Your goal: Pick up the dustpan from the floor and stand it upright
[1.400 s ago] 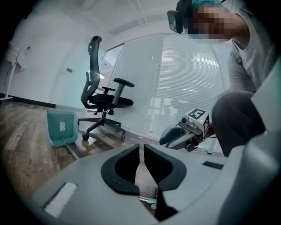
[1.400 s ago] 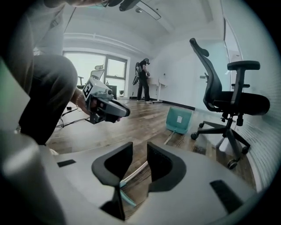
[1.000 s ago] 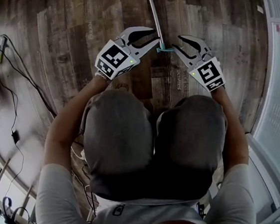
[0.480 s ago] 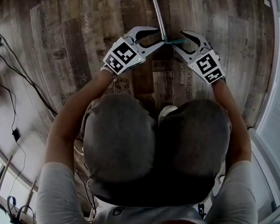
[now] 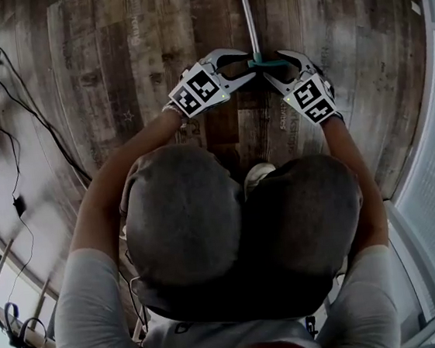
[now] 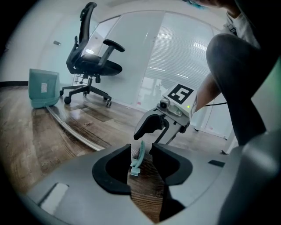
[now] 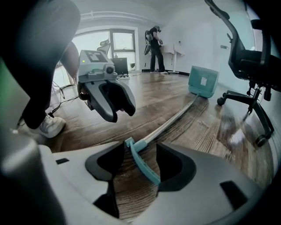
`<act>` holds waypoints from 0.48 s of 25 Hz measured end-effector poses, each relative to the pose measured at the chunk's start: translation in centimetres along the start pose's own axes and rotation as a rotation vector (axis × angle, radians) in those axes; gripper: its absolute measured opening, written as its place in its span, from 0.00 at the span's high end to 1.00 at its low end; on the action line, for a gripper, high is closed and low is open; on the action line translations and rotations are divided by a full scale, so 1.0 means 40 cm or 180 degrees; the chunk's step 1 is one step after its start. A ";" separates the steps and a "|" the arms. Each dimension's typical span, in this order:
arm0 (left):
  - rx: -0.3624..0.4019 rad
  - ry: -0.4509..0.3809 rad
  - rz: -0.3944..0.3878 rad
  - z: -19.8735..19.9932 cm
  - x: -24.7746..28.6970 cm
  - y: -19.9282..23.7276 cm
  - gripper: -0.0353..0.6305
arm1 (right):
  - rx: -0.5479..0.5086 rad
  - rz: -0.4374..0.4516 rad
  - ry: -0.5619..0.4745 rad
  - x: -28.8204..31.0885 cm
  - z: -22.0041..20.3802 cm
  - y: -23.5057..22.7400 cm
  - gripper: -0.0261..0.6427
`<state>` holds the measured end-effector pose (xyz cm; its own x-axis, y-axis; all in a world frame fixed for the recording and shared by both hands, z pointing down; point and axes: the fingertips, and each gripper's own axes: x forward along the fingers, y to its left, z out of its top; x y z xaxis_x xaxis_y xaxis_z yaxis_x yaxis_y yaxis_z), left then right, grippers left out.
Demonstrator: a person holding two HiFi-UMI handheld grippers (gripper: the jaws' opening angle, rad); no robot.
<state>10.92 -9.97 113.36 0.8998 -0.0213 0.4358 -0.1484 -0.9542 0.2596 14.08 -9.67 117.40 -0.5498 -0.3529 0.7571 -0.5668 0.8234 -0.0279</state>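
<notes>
Both grippers are low over the wooden floor [image 5: 149, 52], tips turned toward each other, and both sets of jaws have just been opening. On the left gripper [image 6: 141, 149] the jaws stand wide apart. The teal hand grip [image 6: 137, 159] of the dustpan [image 5: 247, 18] sits between them, unclamped. On the right gripper [image 7: 141, 146] the jaws are spread wide as well, with the same grip lying slantwise in the gap, so neither has hold of anything. That dustpan lies flat on the boards, its long axis running straight away from the person. The grip is at the near end, the pale metal pole [image 7: 173, 117] stretches off along the floor, and the teal pan [image 7: 203, 81] sits at the far end. An office chair [image 6: 90, 61] stands near the pan.
</notes>
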 end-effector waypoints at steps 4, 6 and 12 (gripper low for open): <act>0.0009 0.0103 0.0010 -0.030 0.011 -0.009 0.75 | -0.0116 0.0027 0.0197 0.014 -0.026 0.006 0.67; -0.0006 0.0166 0.0030 -0.045 0.017 -0.007 0.75 | -0.0118 0.0031 0.0244 0.021 -0.037 0.006 0.67; -0.0012 0.0285 0.0022 -0.073 0.039 -0.004 0.75 | -0.0152 0.0058 0.0361 0.035 -0.071 -0.001 0.67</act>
<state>11.15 -8.98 116.51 0.8584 -0.0009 0.5130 -0.1561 -0.9530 0.2597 15.11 -8.93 120.32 -0.4853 -0.2872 0.8259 -0.5260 0.8504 -0.0134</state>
